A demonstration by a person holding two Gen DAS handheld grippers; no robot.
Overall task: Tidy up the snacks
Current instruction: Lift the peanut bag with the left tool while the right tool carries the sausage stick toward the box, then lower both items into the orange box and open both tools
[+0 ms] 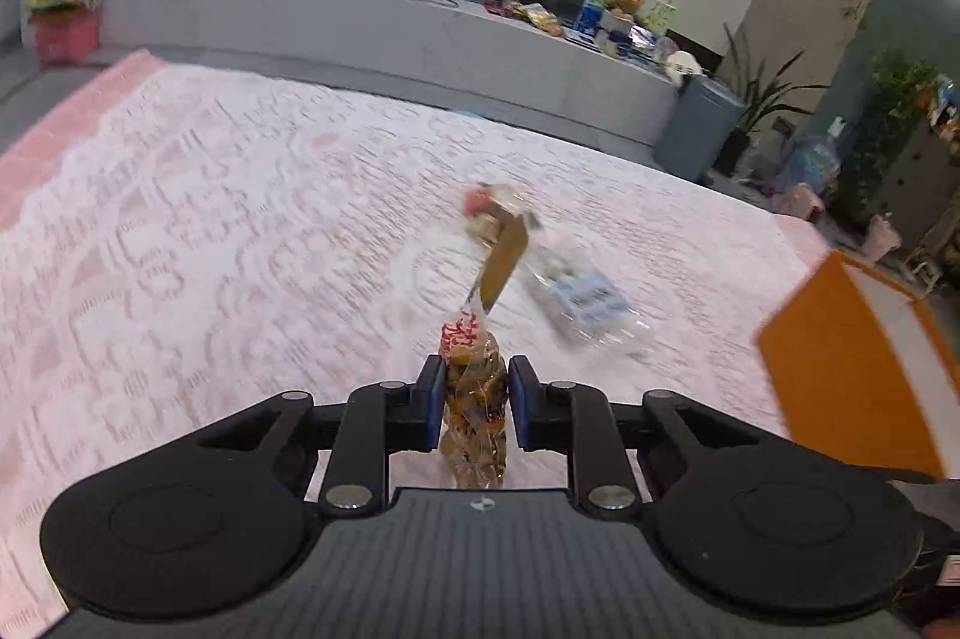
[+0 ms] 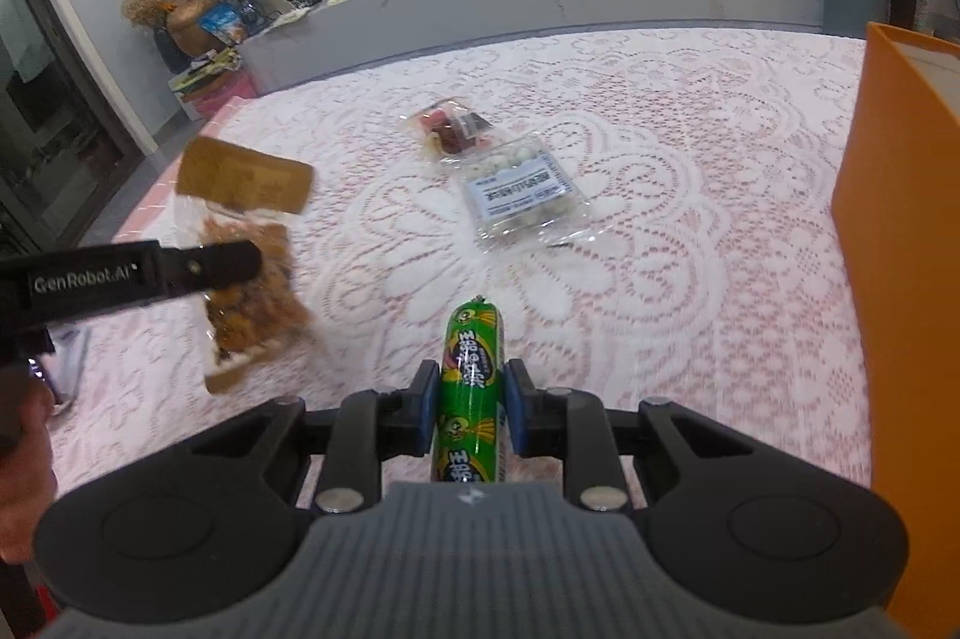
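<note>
My left gripper [image 1: 474,408] is shut on a clear bag of brown snacks [image 1: 477,399] with a gold header card, held above the table; the bag also shows in the right wrist view [image 2: 252,273], with the left gripper's finger across it. My right gripper [image 2: 468,408] is shut on a green sausage stick [image 2: 470,399]. A clear pack with a white label [image 2: 519,195] and a small pack of red snacks [image 2: 450,132] lie on the pink lace tablecloth [image 2: 660,219] ahead; both show blurred in the left wrist view, the label pack [image 1: 585,300] and the red pack [image 1: 489,207].
An orange box [image 2: 900,231] stands at the table's right edge, also in the left wrist view [image 1: 852,363]. A grey TV bench [image 1: 384,27] with clutter runs behind the table. A grey bin [image 1: 696,129] and plants stand at the far right.
</note>
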